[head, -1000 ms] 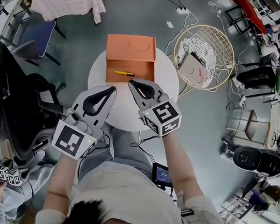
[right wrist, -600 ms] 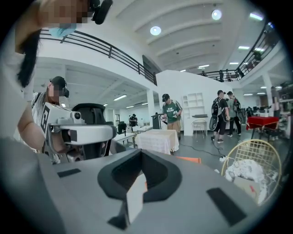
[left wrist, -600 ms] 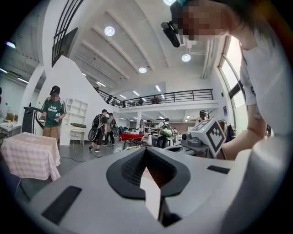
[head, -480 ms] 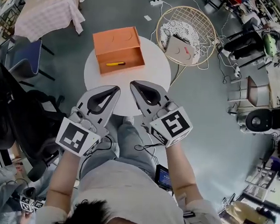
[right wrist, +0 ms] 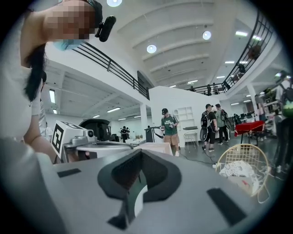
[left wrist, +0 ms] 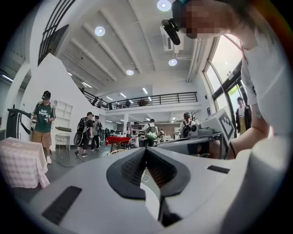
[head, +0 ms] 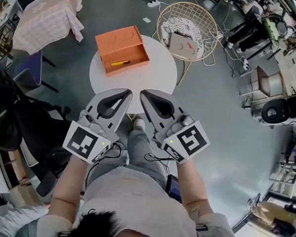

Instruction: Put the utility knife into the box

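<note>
An orange box [head: 121, 48] stands open on the far left part of the round white table [head: 150, 73]. Inside it lies the yellow utility knife [head: 120, 63]. My left gripper [head: 125, 93] and right gripper [head: 144, 93] are side by side at the table's near edge, above the person's lap, well short of the box. Both are shut with nothing between the jaws. In the left gripper view the left gripper [left wrist: 145, 151] points up at the hall and ceiling. The right gripper [right wrist: 139, 154] points up the same way in its own view. Neither gripper view shows the box or knife.
A round wire chair [head: 188, 28] with a patterned cushion stands right of the table. A pink checked cloth [head: 44, 16] covers a table at far left, and a black office chair [head: 9, 118] is at the near left. Several people [right wrist: 170, 130] stand in the hall.
Both grippers have drawn back from the box toward the person's body, still shut. The knife stays in the box, which now appears farther off and to the left.
</note>
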### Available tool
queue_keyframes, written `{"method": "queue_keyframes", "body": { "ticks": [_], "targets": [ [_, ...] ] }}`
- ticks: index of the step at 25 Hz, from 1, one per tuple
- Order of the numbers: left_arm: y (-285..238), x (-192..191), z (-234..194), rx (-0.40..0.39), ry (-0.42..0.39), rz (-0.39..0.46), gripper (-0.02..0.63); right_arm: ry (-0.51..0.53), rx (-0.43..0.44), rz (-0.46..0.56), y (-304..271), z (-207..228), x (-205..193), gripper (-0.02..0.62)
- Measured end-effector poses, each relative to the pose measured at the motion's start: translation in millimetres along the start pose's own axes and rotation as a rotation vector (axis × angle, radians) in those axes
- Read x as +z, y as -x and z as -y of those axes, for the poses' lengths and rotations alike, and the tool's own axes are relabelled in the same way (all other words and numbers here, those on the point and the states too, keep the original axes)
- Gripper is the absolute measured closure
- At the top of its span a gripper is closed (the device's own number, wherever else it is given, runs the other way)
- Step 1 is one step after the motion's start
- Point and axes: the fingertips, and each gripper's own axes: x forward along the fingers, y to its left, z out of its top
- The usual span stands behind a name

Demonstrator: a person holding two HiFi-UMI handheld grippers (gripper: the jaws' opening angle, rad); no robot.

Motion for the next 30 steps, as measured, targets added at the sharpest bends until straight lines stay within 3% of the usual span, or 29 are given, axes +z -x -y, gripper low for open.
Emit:
{"method": "queue_keyframes", "body": {
  "ticks": [12,30],
  "targets": [
    [26,16,11,-0.010,-0.034,0.031,0.597,0.048,-0.005,0.050,9,-36,21,0.589],
    [29,26,4,-0.006,-0.034,0.054,0.597,0.064,0.003,0.047,1,-41,30,0.589]
  ]
}}
